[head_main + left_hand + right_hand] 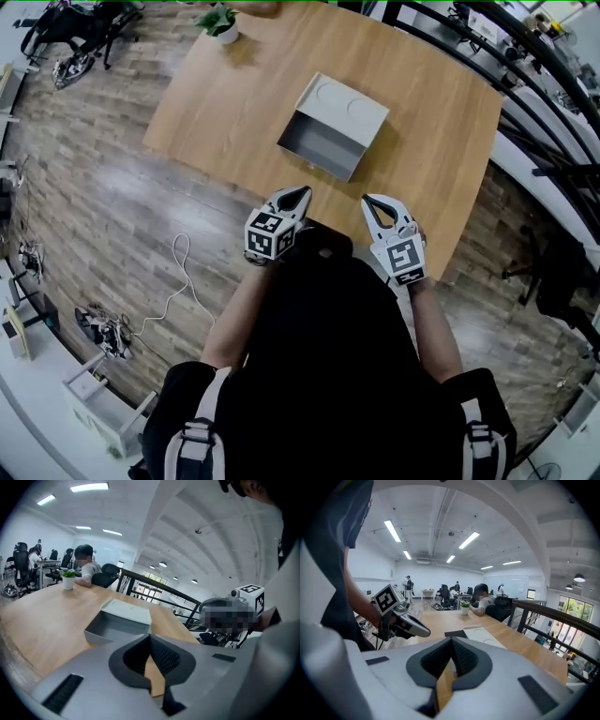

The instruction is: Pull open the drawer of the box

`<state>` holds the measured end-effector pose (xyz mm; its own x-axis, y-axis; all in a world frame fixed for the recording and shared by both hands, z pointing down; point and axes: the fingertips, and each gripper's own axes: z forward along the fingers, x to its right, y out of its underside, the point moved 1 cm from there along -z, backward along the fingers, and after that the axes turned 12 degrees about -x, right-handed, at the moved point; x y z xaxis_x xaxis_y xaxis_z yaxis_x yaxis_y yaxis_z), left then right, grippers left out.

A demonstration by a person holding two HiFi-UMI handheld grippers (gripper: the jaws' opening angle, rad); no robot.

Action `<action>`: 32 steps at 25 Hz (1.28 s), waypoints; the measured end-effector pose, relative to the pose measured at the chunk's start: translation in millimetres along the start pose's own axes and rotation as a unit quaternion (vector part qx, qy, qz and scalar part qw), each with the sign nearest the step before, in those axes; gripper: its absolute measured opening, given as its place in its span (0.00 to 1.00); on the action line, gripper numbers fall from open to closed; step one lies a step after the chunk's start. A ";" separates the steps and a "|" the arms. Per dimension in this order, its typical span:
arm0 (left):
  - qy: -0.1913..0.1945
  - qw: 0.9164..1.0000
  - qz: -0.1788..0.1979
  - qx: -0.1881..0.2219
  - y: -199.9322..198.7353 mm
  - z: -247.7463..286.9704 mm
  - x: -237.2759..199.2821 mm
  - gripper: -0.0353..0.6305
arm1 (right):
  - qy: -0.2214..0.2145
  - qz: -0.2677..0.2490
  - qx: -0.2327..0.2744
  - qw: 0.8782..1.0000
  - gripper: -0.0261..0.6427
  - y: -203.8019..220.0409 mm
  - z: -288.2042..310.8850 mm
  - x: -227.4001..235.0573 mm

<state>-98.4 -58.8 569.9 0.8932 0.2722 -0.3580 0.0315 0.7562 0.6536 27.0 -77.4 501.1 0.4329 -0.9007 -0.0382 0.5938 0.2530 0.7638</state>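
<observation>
- The grey box point(349, 105) sits mid-table point(441, 141). Its drawer point(319, 150) stands slid out toward the person and shows an empty inside, so the pull looks done.
- The left gripper point(301, 192) and right gripper point(369, 201) hang by the table's near edge, well apart from the drawer. Each has its jaws pressed together on nothing, probably held clear because no pulling remains.
- No brand or wording is readable; only black-and-white square patterns show on the marker cubes point(268, 234).

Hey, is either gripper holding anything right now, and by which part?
Nothing is held. The left gripper and right gripper are both shut and empty, apart from the box and its open drawer.
</observation>
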 end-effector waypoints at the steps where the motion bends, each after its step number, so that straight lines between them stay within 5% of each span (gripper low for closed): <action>1: -0.004 1.000 0.003 0.008 -3.0 -6.4 3.6 0.09 | -0.002 0.001 0.007 1.000 0.08 -0.7 -2.6 -1.1; 17: -0.062 0.993 0.083 0.050 0.1 -57.6 67.1 0.09 | -0.043 -0.017 0.020 0.999 0.08 28.3 -28.1 -19.7; 32: -0.078 0.991 0.081 0.067 19.4 -76.6 90.8 0.09 | -0.053 -0.024 0.018 0.998 0.08 44.8 -42.3 -34.7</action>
<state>-51.0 26.2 499.0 0.9496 0.2801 -0.1411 -0.0673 0.6213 0.7806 67.3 -19.9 509.4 0.3286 -0.9444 -0.0078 0.5868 0.1977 0.7853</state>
